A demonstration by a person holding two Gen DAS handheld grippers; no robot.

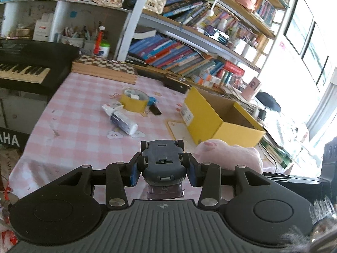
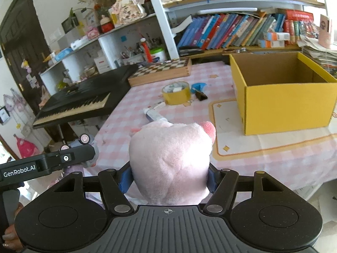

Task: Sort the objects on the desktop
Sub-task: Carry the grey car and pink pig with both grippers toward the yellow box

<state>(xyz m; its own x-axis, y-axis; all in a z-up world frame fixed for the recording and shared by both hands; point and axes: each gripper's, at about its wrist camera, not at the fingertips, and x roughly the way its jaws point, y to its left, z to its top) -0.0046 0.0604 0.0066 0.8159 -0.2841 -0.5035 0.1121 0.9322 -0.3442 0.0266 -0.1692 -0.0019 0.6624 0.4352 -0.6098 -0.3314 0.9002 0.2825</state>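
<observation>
Left gripper (image 1: 162, 169) is clamped on a toy car (image 1: 162, 160), dark grey, belly up, wheels showing, blue pads (image 1: 134, 174) pressed on its flanks. Car sits over the near edge of the bench (image 1: 84, 126).

Right gripper (image 2: 168, 178) is gripping a pink plush toy (image 2: 170, 160), jaws fairly wide with the soft body filling the gap between them. Plush hides most of both pads. In the left wrist view the same plush shows just right of the car.

I see the left gripper from the right wrist camera too, at the left edge, car wheels poking past its finger. A hand (image 2: 9, 235) is visible at the bottom left corner.

Yellow cardboard box (image 2: 282, 97) stands open-topped on the right half of the bench, partly on a cream mat with orange border (image 2: 227, 147). I can't see its floor.

On the bench, mid-field, left of the box:
- yellow tape roll (image 1: 133, 100), something small and white inside its ring
- white spray bottle (image 1: 121, 119) lying on its side, just near of the tape
- blue item (image 1: 152, 99) and black binder clip (image 1: 155, 109) beside the tape on its right

Far end: chessboard box (image 1: 105, 68) flat on the bench. Black Yamaha keyboard (image 1: 25, 67) off the left side. Bookshelves (image 1: 200, 48) behind, crammed.
</observation>
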